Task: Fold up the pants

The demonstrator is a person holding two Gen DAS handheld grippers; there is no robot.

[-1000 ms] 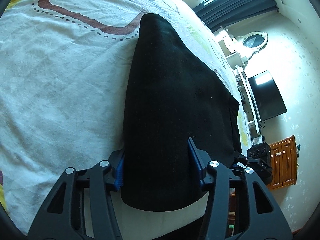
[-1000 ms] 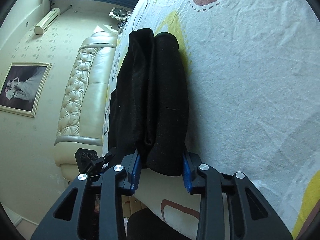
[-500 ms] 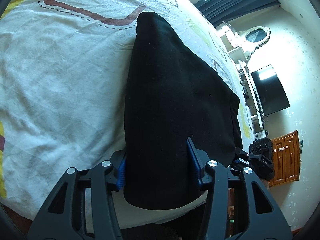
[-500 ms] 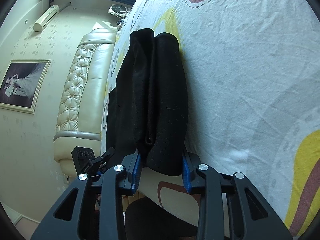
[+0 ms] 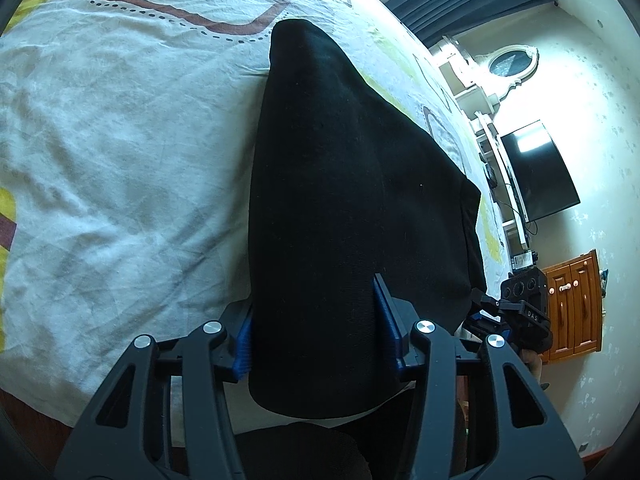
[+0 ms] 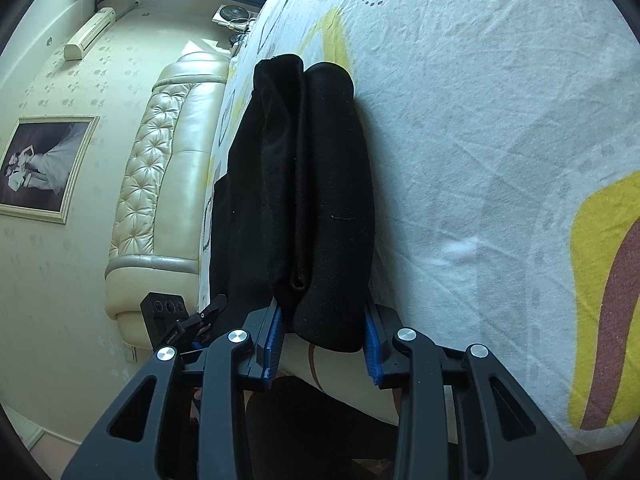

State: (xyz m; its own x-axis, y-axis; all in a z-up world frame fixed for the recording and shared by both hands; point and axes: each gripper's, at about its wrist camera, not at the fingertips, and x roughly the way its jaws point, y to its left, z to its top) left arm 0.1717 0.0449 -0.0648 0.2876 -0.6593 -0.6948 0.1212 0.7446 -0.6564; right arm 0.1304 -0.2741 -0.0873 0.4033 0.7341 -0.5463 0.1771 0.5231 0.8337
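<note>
Pants (image 5: 344,208): black, folded into a thick bundle, on the bed (image 5: 120,160) near its edge, long axis running away from both grippers.
Left gripper (image 5: 316,328): fingers (image 5: 244,336) clamped on one near corner of the bundle.
Right gripper (image 6: 324,332): fingers (image 6: 274,340) pinching the other near corner, layers stacked between them.
Nearer hand: neither, both level at the near end.
Around: headboard (image 6: 160,168), TV (image 5: 536,168), cabinet (image 5: 576,304), all well apart.
In the way: nothing seen on the sheet beyond.
</note>
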